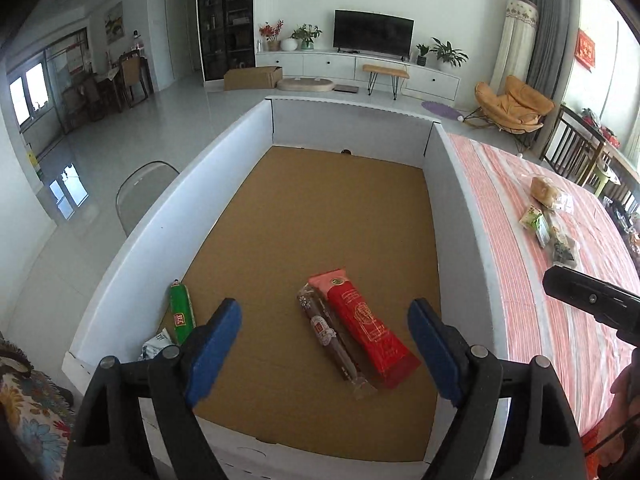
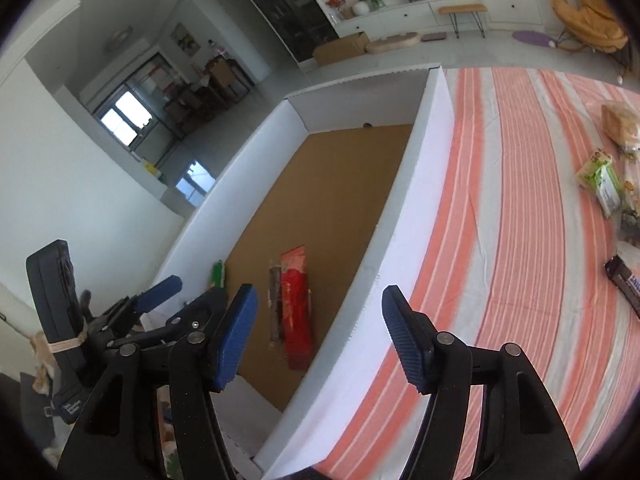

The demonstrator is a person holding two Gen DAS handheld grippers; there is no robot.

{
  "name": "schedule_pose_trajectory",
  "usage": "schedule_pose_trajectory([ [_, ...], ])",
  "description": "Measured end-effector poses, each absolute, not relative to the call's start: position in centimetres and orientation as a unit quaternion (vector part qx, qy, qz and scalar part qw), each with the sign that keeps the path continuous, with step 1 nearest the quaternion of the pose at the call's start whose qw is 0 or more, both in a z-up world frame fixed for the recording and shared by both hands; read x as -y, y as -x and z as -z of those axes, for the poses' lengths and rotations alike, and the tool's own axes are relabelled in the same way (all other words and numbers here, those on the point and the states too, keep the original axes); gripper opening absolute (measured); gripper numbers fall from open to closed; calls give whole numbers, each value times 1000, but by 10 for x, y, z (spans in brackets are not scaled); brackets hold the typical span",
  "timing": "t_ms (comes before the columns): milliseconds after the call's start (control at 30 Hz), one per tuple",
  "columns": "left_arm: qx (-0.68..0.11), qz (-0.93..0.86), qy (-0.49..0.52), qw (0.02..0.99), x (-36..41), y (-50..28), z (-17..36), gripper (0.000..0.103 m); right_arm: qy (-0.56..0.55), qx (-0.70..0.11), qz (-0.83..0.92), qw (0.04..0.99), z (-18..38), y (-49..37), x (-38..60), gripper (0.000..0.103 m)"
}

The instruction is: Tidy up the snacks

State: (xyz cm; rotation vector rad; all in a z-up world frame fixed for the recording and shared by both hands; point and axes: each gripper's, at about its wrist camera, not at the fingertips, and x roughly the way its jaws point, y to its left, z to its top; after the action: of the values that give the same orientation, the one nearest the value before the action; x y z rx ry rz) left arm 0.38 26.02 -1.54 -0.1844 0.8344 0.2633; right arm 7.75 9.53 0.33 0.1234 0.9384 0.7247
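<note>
A big white-walled box [image 1: 132, 248] with a brown cardboard floor fills the left wrist view. In it lie a red packet [image 1: 366, 326], a brown clear-wrapped stick [image 1: 332, 340] touching it, a green stick [image 1: 182, 312] and a silvery packet [image 1: 156, 346] by the left wall. My left gripper [image 1: 325, 306] hangs open above the red packet, holding nothing. My right gripper [image 2: 320, 292] is open and empty over the box's right wall [image 2: 416, 184]. On the striped cloth lie a bread packet [image 2: 622, 120], a green packet [image 2: 600, 180] and a dark bar [image 2: 626, 286].
The box stands at the left end of a table under a pink striped cloth [image 2: 500, 240]. A clear chair [image 1: 140, 196] stands left of the box, a patterned cushion [image 1: 32, 408] at the near left. Wooden chairs [image 1: 572, 148] line the table's far side.
</note>
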Motion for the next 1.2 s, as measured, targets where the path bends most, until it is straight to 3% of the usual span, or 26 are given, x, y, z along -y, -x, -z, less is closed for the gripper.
schedule_pose_trajectory([
  [100,-380,-96,101,915,-240,-4,0,85,-36,-401,-245,882,5,-72,-37,78],
  [467,-374,130,69,916,-79,-23,-23,97,-66,-385,49,919,70,-64,148,78],
  [567,-386,160,43,908,-33,-39,-5,97,-127,-391,61,909,76,-68,169,78],
  [733,-415,135,19,899,4,-74,47,97,-130,-395,94,904,83,-70,178,78],
  [933,-454,94,7,886,8,-104,108,97,-110,-403,122,900,95,-75,177,78],
  [1200,-449,67,-19,891,4,-118,127,97,-114,-420,136,890,103,-79,182,78],
])
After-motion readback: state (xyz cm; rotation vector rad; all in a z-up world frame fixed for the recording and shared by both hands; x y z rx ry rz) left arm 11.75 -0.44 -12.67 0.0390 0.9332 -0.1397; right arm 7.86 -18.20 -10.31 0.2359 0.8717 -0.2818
